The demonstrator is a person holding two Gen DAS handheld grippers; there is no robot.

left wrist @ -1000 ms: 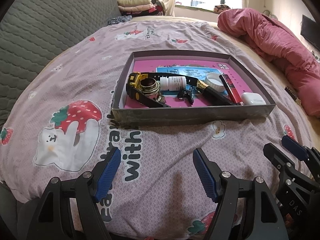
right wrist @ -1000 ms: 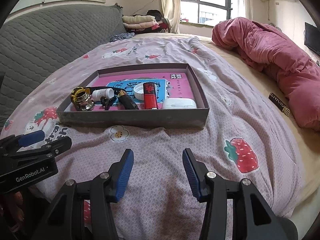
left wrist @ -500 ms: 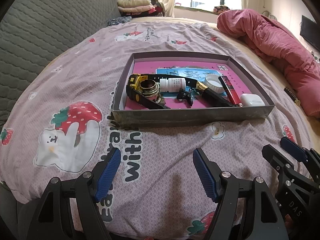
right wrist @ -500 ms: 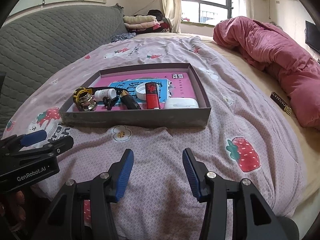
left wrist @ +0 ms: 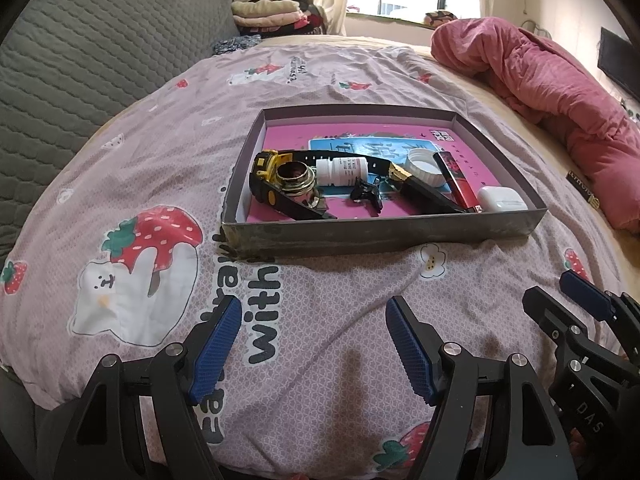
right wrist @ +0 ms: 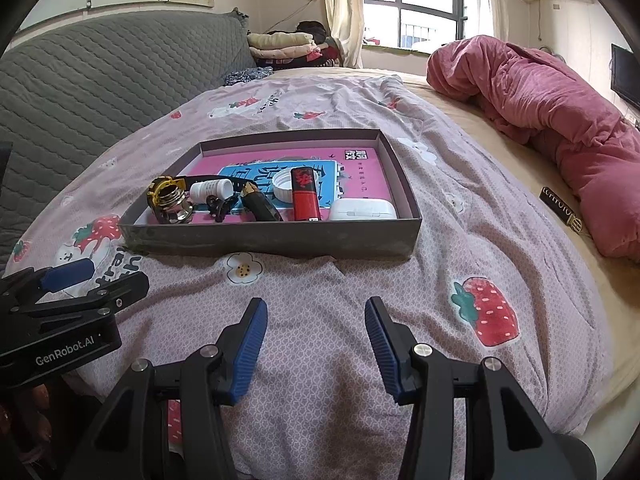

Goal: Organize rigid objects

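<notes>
A shallow grey box [left wrist: 380, 232] [right wrist: 272, 240] sits on the bed with a pink book inside. On the book lie a yellow-black watch [left wrist: 266, 184], a brass fitting [left wrist: 296, 178] [right wrist: 170, 202], a white pill bottle [left wrist: 342, 170] [right wrist: 210, 191], a black clip [left wrist: 364, 192], a black-gold tube [left wrist: 424, 192] [right wrist: 260, 204], a white cap [left wrist: 424, 162], a red lighter [left wrist: 456, 180] [right wrist: 305, 194] and a white earbud case [left wrist: 500, 199] [right wrist: 362, 210]. My left gripper [left wrist: 314, 344] and right gripper [right wrist: 314, 344] are open and empty, over the bedspread in front of the box.
A rumpled pink quilt [right wrist: 540, 112] lies at the right. A small black tag [right wrist: 558, 208] lies on the sheet beside it. A grey quilted headboard [right wrist: 100, 92] rises at the left. Folded clothes [right wrist: 284, 46] are stacked by the window.
Both grippers have drawn back slightly from the box and tilted up a little. Both stay open. Nothing in the box has moved.
</notes>
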